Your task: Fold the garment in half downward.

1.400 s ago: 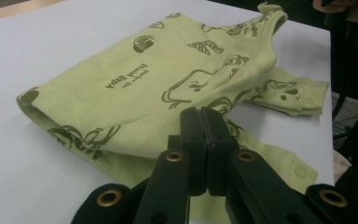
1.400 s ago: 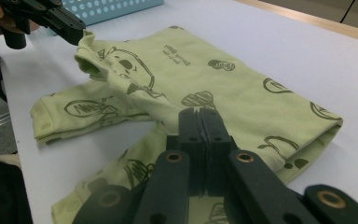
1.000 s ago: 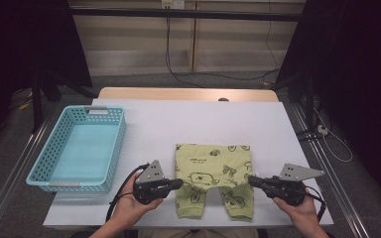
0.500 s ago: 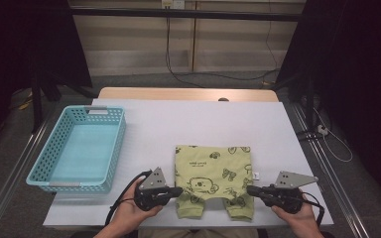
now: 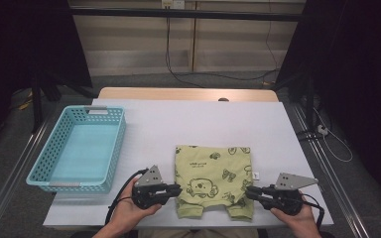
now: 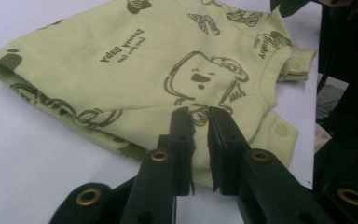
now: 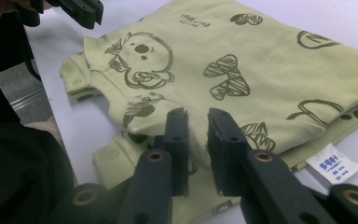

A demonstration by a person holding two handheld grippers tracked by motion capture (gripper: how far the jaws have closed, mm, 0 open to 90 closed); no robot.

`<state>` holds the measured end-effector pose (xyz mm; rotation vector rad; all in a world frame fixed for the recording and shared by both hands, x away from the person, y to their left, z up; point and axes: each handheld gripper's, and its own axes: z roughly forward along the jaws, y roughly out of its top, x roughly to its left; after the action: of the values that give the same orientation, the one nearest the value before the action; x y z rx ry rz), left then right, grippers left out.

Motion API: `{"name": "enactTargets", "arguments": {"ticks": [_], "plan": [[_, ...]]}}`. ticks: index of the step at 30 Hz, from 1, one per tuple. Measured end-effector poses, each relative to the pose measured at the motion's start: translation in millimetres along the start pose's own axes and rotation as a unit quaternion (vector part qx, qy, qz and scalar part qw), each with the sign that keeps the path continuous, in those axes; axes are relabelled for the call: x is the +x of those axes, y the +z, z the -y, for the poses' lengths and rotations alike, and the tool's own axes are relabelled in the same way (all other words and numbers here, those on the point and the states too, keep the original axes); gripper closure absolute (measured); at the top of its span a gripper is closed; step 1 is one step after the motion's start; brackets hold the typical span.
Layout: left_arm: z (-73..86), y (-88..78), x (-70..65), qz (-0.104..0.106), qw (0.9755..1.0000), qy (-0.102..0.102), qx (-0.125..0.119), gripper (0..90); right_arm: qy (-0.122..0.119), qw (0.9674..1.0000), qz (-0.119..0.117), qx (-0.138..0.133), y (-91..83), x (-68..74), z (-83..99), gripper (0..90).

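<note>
A light blue plastic basket (image 5: 77, 148) with latticed walls and a smooth floor sits at the left of the white surface (image 5: 193, 119), and nothing lies in it. To its right, near the front edge, lies a folded yellow-green cotton baby garment (image 5: 212, 179) printed with dark olive cartoon animals and lettering; it lies flat, with short cuffed legs at the near side and a small white label (image 7: 334, 165) poking out at its right edge. The cloth looks soft and matte, folded double with rounded edges.

The left tongs (image 5: 174, 189) rest at the garment's near left edge. In the left gripper view the black jaws stand a narrow gap apart; they have just been opening, with the folded hem lying under their tips and no cloth pinched between them. The right tongs (image 5: 250, 191) point at the near right edge, likewise slightly parted after just opening, their tips over the cloth without gripping it.
</note>
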<state>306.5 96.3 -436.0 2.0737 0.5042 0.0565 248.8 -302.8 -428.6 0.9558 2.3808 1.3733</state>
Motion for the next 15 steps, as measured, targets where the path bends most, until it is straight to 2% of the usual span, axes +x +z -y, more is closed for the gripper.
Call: {"name": "enactTargets", "arguments": {"ticks": [3, 4, 7, 10, 12, 13, 14, 15], "plan": [[0.1, 0.4, 1.8, -0.006, 0.9999, -0.01, -0.008, 74.2, 0.009, 0.9999, 0.004, -0.013, -0.4, -0.5, -1.7, 69.2], [-0.3, -0.2, 4.0, -0.009, 0.9999, -0.005, -0.005, 71.8, 0.008, 0.9998, 0.009, -0.017, -0.9, -1.0, -2.1, 66.1], [-0.4, 0.0, 8.8, -0.024, 0.9995, -0.014, -0.017, 61.0, 0.015, 0.9992, 0.018, -0.032, -1.3, -1.5, -3.2, 58.5], [-1.0, -1.3, 12.6, -0.054, 0.998, -0.017, -0.027, 52.1, 0.019, 0.9983, 0.027, -0.048, -0.2, -1.5, -4.8, 49.1], [-1.2, -1.2, 16.1, -0.069, 0.9965, -0.023, -0.043, 44.3, 0.022, 0.9977, 0.03, -0.057, 0.8, -1.2, -5.8, 44.9], [-1.4, -0.9, 18.1, -0.074, 0.9958, -0.026, -0.047, 38.3, 0.021, 0.9974, 0.032, -0.061, 1.2, -1.3, -6.1, 42.8], [-1.4, -1.1, 19.3, -0.077, 0.9952, -0.03, -0.052, 35.3, 0.023, 0.9971, 0.036, -0.064, 1.4, -1.2, -6.5, 40.2], [-1.6, -2.2, 21.4, -0.077, 0.9955, -0.027, -0.047, 33.9, 0.023, 0.9966, 0.04, -0.069, 1.7, -1.3, -6.9, 37.8]]}}
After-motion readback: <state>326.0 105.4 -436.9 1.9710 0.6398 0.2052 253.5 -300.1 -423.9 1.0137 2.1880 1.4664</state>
